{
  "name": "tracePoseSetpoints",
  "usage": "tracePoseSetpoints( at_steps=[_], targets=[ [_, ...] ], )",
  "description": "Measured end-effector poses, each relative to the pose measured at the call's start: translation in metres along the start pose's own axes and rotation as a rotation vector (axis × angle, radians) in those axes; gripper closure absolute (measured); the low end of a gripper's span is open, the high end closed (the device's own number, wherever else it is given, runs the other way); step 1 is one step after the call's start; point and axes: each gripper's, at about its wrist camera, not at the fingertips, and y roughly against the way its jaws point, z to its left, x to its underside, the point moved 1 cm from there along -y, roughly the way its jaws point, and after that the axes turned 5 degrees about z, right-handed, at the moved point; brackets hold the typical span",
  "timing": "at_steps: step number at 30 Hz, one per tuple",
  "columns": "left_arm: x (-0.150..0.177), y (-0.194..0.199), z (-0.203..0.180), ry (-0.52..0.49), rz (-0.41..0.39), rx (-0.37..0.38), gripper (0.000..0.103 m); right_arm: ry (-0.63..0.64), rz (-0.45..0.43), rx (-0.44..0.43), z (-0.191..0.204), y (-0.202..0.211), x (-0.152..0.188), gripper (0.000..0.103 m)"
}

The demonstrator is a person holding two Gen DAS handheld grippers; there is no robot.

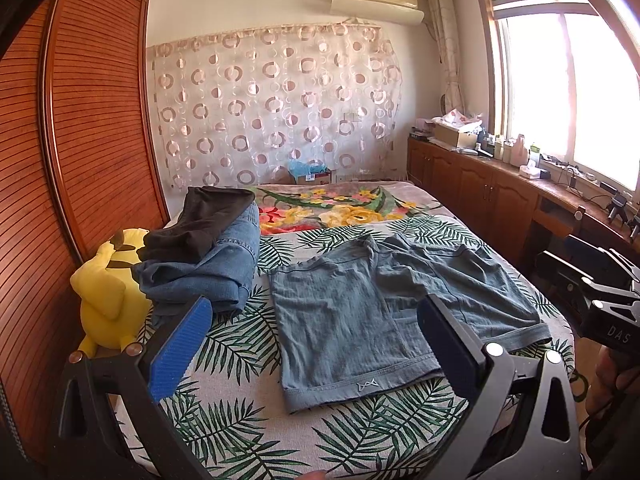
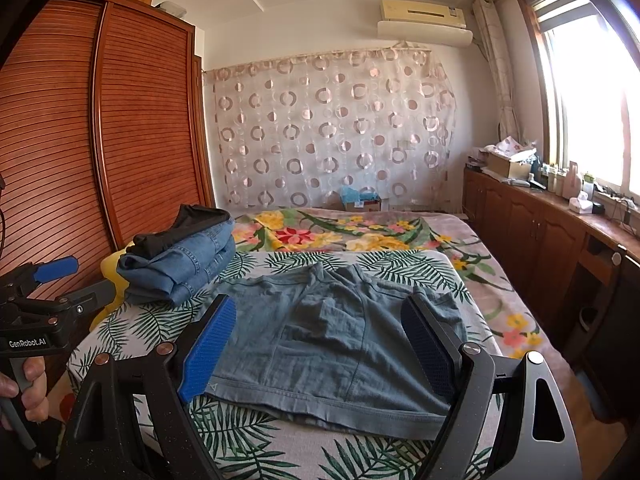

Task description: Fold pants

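Bed (image 1: 240,420) with toy (image 1: 108,288) beside shorts (image 1: 360,320).

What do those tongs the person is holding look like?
Each of the tongs is a black frame with silver round bolts, ending in two flat fingers faced with ribbed blue pads. The left tongs read "GenRobot.AI" in white on the body, seen from the right camera. The right tongs show white letters "DAS" in the left camera. A hand grips a grey handle below the left tongs.
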Motion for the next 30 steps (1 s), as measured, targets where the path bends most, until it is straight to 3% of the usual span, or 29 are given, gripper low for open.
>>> tracePoseSetpoints(
  at_steps=[30],
  targets=[
    [-0.0005, 0.0017, -0.0011, -0.004, -0.005, -0.003, 0.000, -0.002, -0.008, 0.004, 0.0012, 0.0012, 0.0011, 0.017]
  ],
)
